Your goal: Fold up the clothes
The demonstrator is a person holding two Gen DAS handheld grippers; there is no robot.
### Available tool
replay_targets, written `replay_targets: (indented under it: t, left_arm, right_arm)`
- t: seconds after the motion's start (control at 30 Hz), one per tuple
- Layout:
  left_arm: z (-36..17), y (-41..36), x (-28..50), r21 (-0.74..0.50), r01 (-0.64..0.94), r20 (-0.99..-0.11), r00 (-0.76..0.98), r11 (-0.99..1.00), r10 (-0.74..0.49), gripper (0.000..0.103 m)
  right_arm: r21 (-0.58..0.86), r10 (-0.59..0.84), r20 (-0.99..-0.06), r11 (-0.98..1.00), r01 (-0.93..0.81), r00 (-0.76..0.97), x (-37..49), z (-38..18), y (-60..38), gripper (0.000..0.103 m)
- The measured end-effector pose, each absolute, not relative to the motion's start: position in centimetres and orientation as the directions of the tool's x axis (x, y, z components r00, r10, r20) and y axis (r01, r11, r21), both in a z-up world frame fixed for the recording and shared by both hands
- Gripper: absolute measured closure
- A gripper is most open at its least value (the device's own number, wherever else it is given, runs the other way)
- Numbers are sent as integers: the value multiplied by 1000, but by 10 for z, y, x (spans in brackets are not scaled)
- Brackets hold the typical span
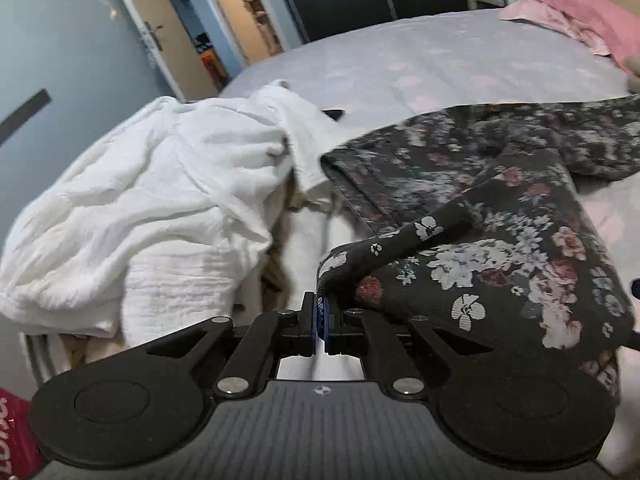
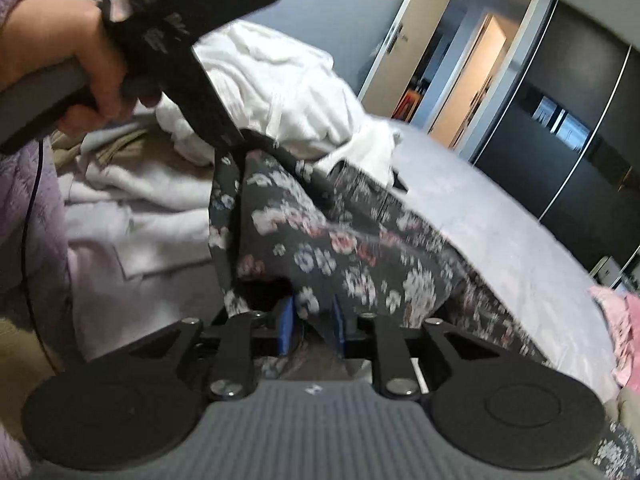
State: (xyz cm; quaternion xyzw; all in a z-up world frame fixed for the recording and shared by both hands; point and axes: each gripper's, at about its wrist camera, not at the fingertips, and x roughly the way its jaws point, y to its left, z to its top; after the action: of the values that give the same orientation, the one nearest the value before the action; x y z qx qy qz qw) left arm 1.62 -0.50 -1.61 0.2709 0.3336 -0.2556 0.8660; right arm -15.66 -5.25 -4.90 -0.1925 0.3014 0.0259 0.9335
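A dark floral garment (image 1: 492, 216) lies across the bed, one part lifted toward both grippers. My left gripper (image 1: 321, 322) is shut on a narrow floral edge of it, the cloth pinched between the blue pads. In the right wrist view the same floral garment (image 2: 352, 248) hangs in folds, and my right gripper (image 2: 312, 320) holds a bunch of it between its blue pads (image 2: 285, 326). A hand (image 2: 80, 52) holds the other gripper's body at the upper left, its tip on the garment's top edge.
A heap of white clothes (image 1: 152, 208) lies left of the floral garment, with beige cloth (image 2: 116, 152) under it. The bed has a pale grey sheet (image 1: 420, 60) and pink bedding (image 1: 580, 16) at the far end. A door and dark wardrobe (image 2: 560, 132) stand beyond.
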Motion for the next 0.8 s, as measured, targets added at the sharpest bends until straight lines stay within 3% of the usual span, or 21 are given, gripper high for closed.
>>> replay_targets:
  t: [0.1,0.17,0.3,0.47,0.8]
  left_arm:
    - [-9,-3,14,223,692,-755,568,686,-327,95]
    - [-3,-5,11,197,733,-769,527,651,-361,82]
    - [11,-14,1,140,814,-789,436,564,-434,76]
    - [29,-36,-4,63,894,-775,325,444,-543,52]
    - [-31,-121,10,-17,956,-840,145,292,-523,52]
  right_arm:
    - [-332,-55,-617,923,-196,785,-155,-41,-62,75]
    - [-327,-38,-644,916,-231,764,-166,-35,-67,71]
    - [-316,15,-690,894,-319,723,-178,-25,-82,69]
    - [-357,52,-715,830,-429,697,-184,-14,-113,66]
    - [-470,-82,-751,763,-443,656,-121,-57,-182,66]
